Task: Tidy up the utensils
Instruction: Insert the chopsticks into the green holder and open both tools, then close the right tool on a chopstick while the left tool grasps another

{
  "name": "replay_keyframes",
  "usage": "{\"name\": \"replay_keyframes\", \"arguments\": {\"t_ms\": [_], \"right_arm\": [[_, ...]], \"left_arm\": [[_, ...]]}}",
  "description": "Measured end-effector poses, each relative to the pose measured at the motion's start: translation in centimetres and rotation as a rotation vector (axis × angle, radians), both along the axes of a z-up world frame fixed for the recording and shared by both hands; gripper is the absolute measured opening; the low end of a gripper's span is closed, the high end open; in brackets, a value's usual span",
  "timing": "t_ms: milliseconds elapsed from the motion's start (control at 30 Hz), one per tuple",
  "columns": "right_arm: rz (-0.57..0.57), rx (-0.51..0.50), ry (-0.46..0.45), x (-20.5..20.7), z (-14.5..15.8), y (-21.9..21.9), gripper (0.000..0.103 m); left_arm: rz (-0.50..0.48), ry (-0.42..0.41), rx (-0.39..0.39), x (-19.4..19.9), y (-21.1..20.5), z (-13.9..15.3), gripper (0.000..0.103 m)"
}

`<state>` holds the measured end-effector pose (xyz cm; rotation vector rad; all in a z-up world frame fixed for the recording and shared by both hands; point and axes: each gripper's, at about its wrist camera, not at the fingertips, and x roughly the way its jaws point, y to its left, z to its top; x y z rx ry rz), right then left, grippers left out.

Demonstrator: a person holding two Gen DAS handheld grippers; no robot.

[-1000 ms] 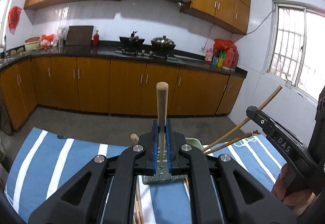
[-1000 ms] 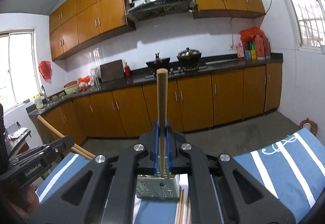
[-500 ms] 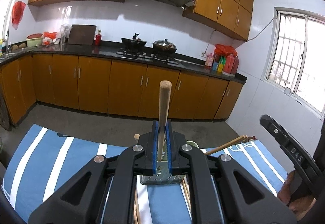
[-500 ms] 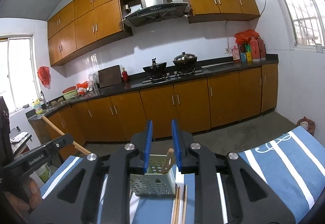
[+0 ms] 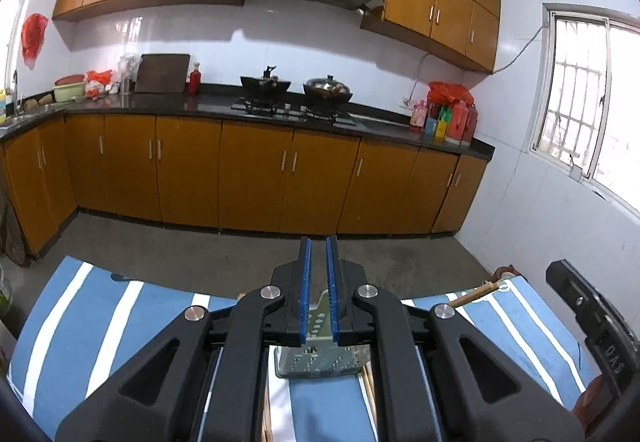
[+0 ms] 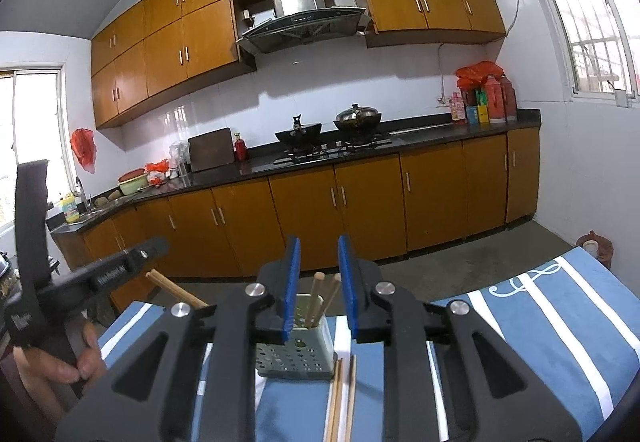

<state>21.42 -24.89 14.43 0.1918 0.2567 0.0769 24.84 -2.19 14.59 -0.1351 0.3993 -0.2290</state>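
- Both chopsticks I was gripping upright a second ago are out of my fingers. My right gripper (image 6: 319, 242) has just been opening, and nothing sits between its pads now.
- My left gripper (image 5: 319, 242) has its pads drawn almost together, with only a thin slit between them. That slit is empty, and I see the holder through it.
- That perforated utensil holder (image 6: 296, 356) stands upright on the striped cloth (image 6: 540, 342), just ahead of both grippers.
- Two chopsticks (image 6: 316, 294) now stand inside the holder, leaning a little to the right.
- More loose chopsticks (image 6: 340, 394) lie flat on the cloth, touching or just beside the holder's near right corner.
- Another stick (image 6: 176, 288) pokes up beside my left gripper in the right wrist view. I cannot tell whether it is held or resting on something.
- I judge the sticks to be light, stiff and smooth, so they will likely roll on the cloth and twist in a loose pinch.
- I would take one near its thick end, across its width, and squeeze firmly.
- The holder looks light too, so a sideways knock from a descending stick could tip it.
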Motion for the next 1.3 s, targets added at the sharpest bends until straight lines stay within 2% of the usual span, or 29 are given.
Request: {"name": "replay_keyframes", "arguments": {"t_ms": [67,200,267,367,433,533,667,800,1067,1167,1300], "right_arm": [[-0.004,0.006,0.003,-0.1,-0.1,-0.2,0.021],[-0.001,0.002,0.022,-0.7,-1.0,-0.6,0.021],[-0.003,-0.010,0.041,-1.1,-1.7,-0.7,0.021],[-0.010,-0.020,0.116,-1.4,-4.2,-1.2,0.021],[-0.015,-0.012,0.193,-1.3,-6.8,-1.9,0.021],[-0.024,-0.001,0.320,-0.9,-11.1,-2.5,0.021],[0.006,0.023,0.496,-0.1,-16.5,-2.1,0.021],[0.059,0.037,0.595,0.1,-19.8,-0.6,0.021],[0.085,-0.031,0.672,1.0,-22.5,1.8,0.019],[0.059,-0.072,0.671,0.9,-23.0,1.7,0.008],[-0.045,-0.062,0.667,1.0,-22.9,0.0,0.008]], "left_arm": [[0.003,-0.010,0.001,-0.5,0.4,0.2,0.010],[0.023,-0.020,-0.012,-1.7,2.1,0.6,0.025],[0.041,-0.020,-0.003,-2.8,3.2,0.3,0.026],[0.072,0.010,0.023,-4.2,5.1,-1.4,0.026],[0.095,0.043,0.045,-4.9,6.1,-3.1,0.026],[0.120,0.144,0.086,-5.6,7.5,-7.8,0.026],[0.116,0.294,0.071,-5.8,8.3,-13.2,0.026],[0.097,0.387,0.035,-6.3,8.5,-16.6,0.026],[0.040,0.430,0.033,-6.6,7.2,-18.3,0.026],[0.020,0.444,0.029,-6.7,6.7,-18.9,0.026],[-0.018,0.469,0.024,-6.7,5.8,-19.7,0.026]]}}
